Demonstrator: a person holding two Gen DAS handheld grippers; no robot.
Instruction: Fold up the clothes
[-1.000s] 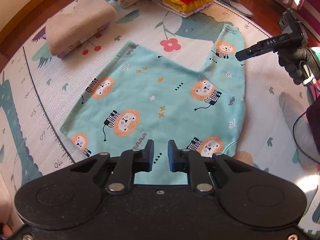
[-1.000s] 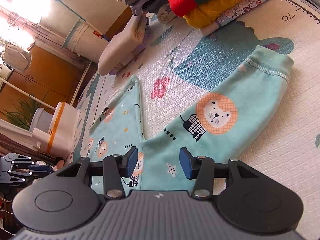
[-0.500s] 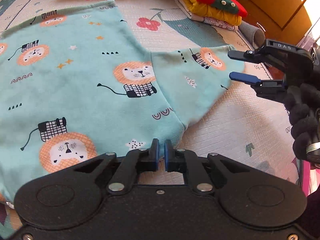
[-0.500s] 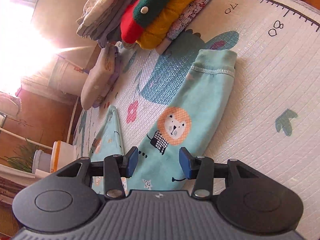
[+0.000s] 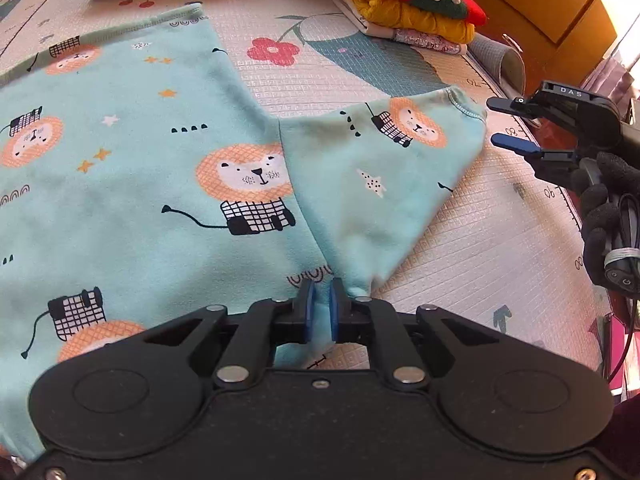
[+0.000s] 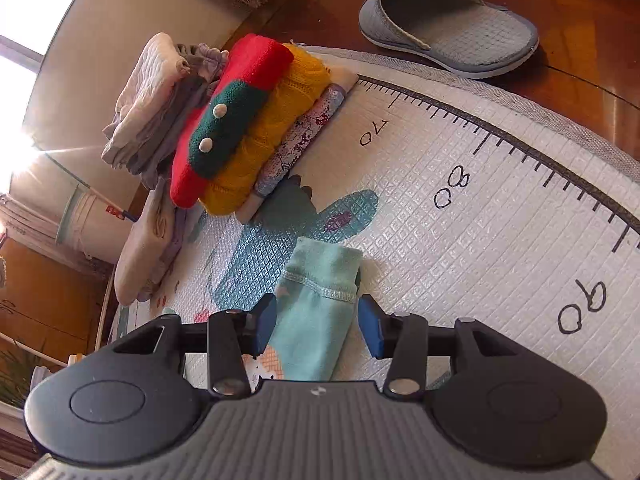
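Mint lion-print top (image 5: 168,168) flat on mat (image 5: 500,240); left gripper (image 5: 321,312) jaws clamped on underarm fabric, right gripper (image 6: 316,322) jaws apart w/ cuff (image 6: 324,276) between.

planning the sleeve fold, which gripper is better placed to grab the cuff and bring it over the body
Right. The right gripper has its jaws open on either side of the sleeve cuff. The left gripper is at the underarm of the lion shirt, jaws nearly closed on fabric, far from the cuff.

Folded stack (image 5: 404,4) beyond bare mat (image 5: 500,240)
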